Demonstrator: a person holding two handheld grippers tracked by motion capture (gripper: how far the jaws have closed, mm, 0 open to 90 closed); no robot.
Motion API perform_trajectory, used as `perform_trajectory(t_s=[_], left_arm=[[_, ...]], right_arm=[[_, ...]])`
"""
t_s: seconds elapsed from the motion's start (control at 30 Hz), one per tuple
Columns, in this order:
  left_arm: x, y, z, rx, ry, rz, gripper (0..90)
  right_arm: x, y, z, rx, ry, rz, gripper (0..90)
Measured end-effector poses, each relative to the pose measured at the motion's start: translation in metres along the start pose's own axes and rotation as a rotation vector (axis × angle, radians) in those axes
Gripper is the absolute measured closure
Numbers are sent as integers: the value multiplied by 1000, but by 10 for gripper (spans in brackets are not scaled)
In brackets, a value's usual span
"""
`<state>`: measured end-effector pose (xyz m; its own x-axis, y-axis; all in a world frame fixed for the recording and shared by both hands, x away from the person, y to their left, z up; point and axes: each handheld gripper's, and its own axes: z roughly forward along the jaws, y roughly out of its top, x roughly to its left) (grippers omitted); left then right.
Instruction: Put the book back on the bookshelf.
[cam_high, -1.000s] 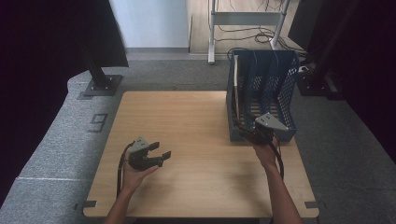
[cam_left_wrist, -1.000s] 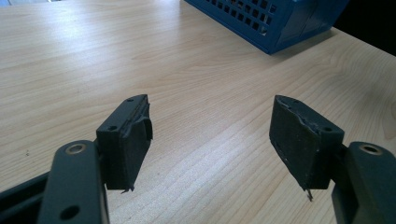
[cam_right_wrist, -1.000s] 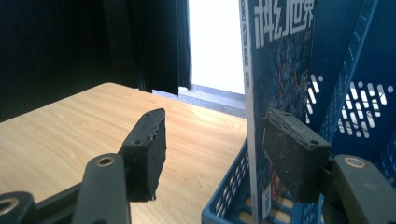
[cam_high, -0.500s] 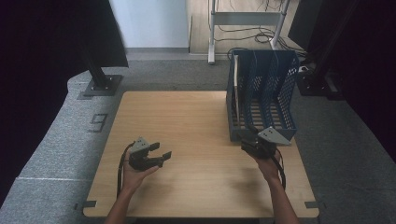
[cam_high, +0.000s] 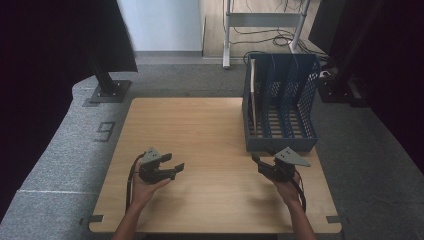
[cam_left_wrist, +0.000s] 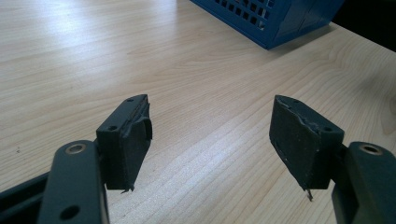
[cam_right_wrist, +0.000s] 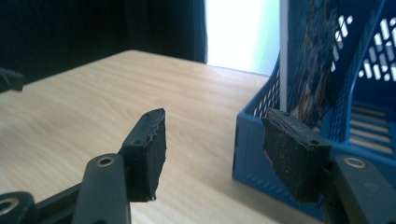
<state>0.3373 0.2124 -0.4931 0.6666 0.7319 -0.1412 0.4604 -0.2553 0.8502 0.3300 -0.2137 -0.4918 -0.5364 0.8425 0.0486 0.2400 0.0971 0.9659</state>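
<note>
High view has the right gripper (cam_high: 264, 165) low over the table (cam_high: 200, 130), jaws apart and empty, just in front of the blue file rack (cam_high: 280, 107), while the left gripper (cam_high: 170, 169) hovers open-jawed, well apart from it.

Right tool (cam_right_wrist: 210, 154) seen along its own two black jaws, which stand apart with nothing between them and bare wooden worktop (cam_right_wrist: 93, 102) in the gap. The right-hand pad (cam_right_wrist: 292, 154) overlaps the near corner of a blue slotted file rack (cam_right_wrist: 261, 140) standing on the worktop. In the rack's nearest compartment, a flat item with a dark printed cover (cam_right_wrist: 313, 60) stands upright beside a white edge. A bright panel and dark curtains lie behind.
</note>
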Motion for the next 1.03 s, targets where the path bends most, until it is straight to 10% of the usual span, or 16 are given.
perform_trajectory(t_s=[1.03], left_arm=[[-5,-1,4,19,-11,14,297]], right_arm=[[-1,-42,2,153,0,23,384]])
